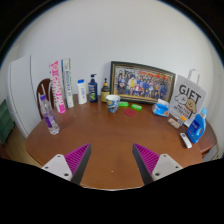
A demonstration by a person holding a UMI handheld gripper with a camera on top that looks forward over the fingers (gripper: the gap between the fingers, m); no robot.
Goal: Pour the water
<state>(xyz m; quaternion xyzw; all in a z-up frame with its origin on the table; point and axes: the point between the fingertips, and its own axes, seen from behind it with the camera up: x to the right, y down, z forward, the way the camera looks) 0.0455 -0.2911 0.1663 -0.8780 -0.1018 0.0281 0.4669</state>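
Along the far edge of the round brown wooden table (pixel 105 140), from left to right, stand a clear plastic bottle with a purple label (pixel 50 118), a tall pink-and-white box (pixel 58 84), white bottles (pixel 81 91), a dark blue pump bottle (pixel 93 89), a framed group picture (pixel 142 82), a white paper bag with dark lettering (pixel 187 97) and a blue packet (pixel 196 126). A small white cup (pixel 113 102) sits before the picture with green pieces (pixel 130 105) just right of it. The gripper (pixel 111 160) hangs over the near table with its magenta-padded fingers (pixel 76 159) spread wide, holding and touching nothing, well apart from the bottle and cup beyond them.
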